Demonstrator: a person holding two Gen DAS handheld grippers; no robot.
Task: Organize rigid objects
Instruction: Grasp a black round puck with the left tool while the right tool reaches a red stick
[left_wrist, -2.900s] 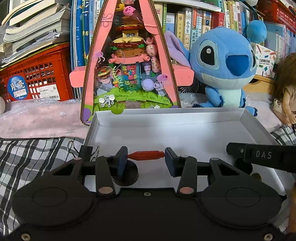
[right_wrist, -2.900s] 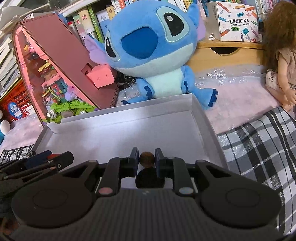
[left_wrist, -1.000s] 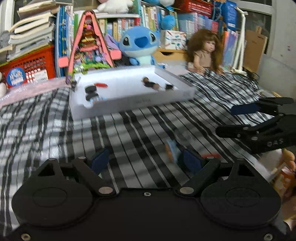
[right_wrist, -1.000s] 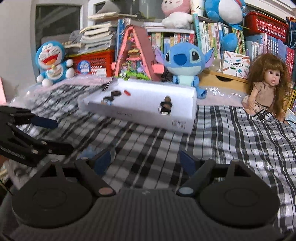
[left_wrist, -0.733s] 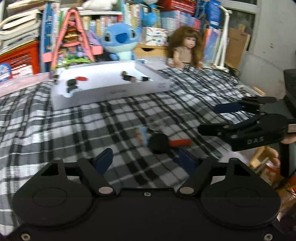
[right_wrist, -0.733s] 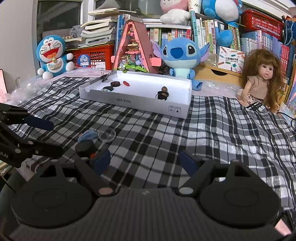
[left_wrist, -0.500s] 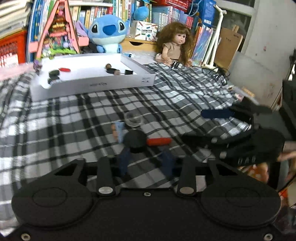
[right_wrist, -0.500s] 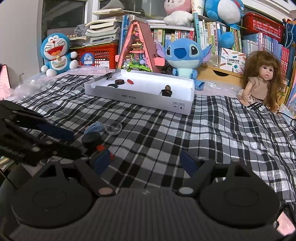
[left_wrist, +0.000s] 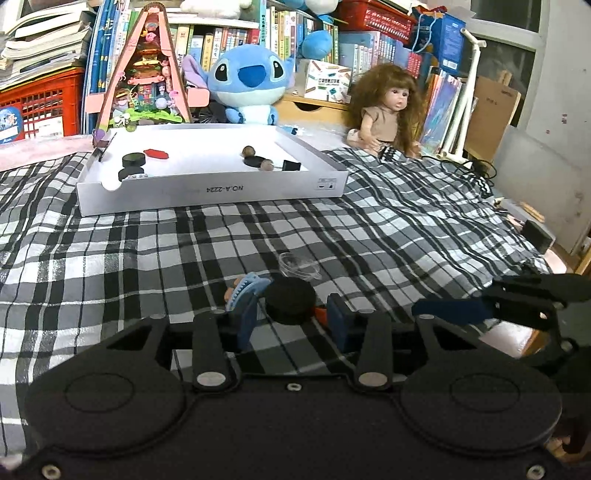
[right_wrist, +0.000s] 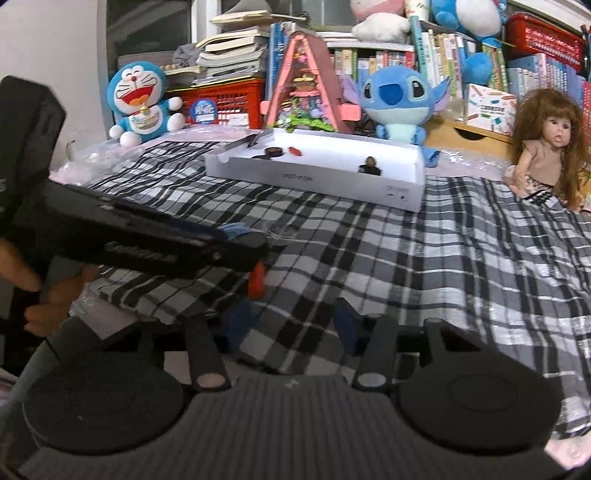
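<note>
The small black puck-shaped disc, likely light, rigid and a bit slick, is bracketed near the plaid bedspread's front edge by the left gripper's part-open, empty jaws, so it's probably best pinched across its rim.

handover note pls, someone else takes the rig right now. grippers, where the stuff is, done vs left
Left gripper: open, fingers either side of the black disc on the plaid cloth; not gripped.
Right gripper: open, empty, low over the cloth.
Done: white box holds two black discs, a red piece and small brown bits.
Left: black disc, blue clip, clear dish, red piece beside the disc.
</note>
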